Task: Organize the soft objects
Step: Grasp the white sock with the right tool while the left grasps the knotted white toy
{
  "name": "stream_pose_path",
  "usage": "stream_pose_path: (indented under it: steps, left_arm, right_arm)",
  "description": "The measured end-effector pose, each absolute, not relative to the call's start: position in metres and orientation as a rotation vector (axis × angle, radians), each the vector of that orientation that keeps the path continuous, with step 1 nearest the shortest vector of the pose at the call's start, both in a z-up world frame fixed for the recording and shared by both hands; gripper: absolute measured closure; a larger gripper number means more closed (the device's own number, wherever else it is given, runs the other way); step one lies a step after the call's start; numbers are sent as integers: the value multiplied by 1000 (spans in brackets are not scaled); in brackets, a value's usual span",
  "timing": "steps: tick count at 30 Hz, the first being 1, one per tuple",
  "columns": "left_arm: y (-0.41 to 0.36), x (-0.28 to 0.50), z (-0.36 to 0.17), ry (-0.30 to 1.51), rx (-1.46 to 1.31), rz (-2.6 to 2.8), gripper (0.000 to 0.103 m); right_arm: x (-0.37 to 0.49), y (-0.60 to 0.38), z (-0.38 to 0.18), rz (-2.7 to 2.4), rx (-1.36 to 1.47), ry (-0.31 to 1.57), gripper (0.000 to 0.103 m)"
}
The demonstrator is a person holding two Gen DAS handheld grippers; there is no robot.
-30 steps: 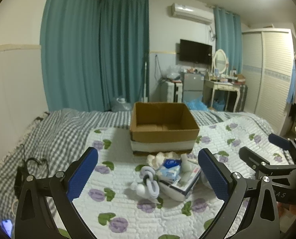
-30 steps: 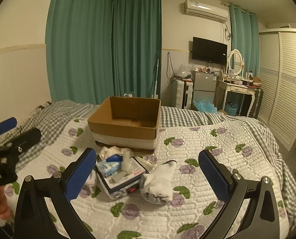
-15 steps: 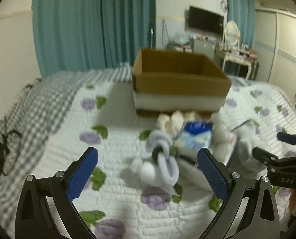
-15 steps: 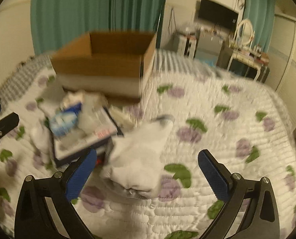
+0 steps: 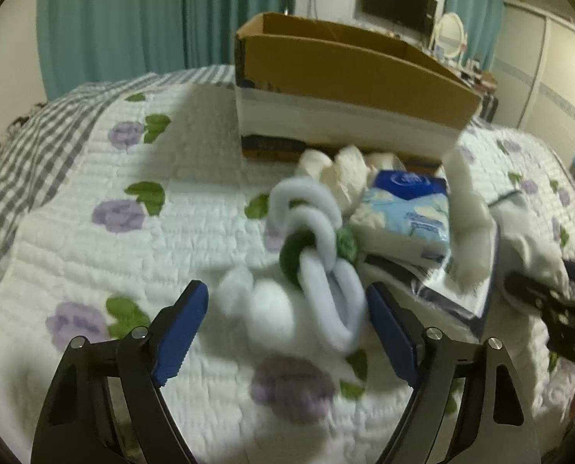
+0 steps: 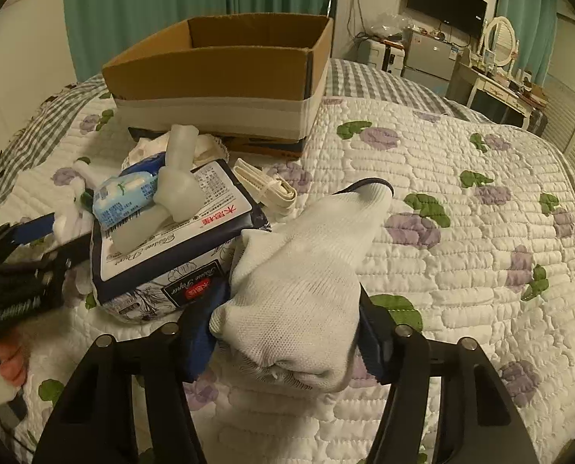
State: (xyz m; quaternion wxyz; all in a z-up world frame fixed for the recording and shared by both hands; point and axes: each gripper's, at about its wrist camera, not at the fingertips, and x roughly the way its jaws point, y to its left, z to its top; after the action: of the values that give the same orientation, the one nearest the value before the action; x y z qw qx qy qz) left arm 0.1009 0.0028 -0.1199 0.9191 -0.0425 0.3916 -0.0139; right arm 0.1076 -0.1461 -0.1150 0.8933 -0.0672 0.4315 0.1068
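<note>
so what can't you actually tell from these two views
- Cardboard box floor: both views, hidden by its near wall, so contents unknown.
- Plush toy: left wrist view, motion blur; the open left hand-held gripper brackets it, contact unclear.
- White sock toe end: right wrist view, covers the right hand-held gripper pads, so grip firmness unclear.
- Tissue pack underside: hidden by the quilt.

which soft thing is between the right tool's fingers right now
The white knit sock: the right tool has its blue pads against both sides. The tissue packs and looped plush toy lie apart on the quilt.
</note>
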Motion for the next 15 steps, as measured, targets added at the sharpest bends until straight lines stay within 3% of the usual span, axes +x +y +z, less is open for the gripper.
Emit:
stream_pose_path:
  steps: [2, 4, 5, 8, 15]
  left_arm:
    - [5, 107, -123, 824, -109, -54, 46]
    - [5, 108, -126, 826, -119, -74, 51]
    - [5, 107, -125, 819, -116, -83, 59]
    - [1, 100, -117, 793, -88, -118, 67]
    - [4, 73, -93, 762, -91, -157, 68]
  right_arm:
    - [107, -148, -112, 213, -128, 888, 43]
    - [106, -152, -110, 205, -111, 882, 44]
    - [106, -153, -110, 203, -105, 880, 44]
    - [103, -157, -108, 194, -95, 872, 45]
    - [89, -162, -96, 186, -73, 826, 49]
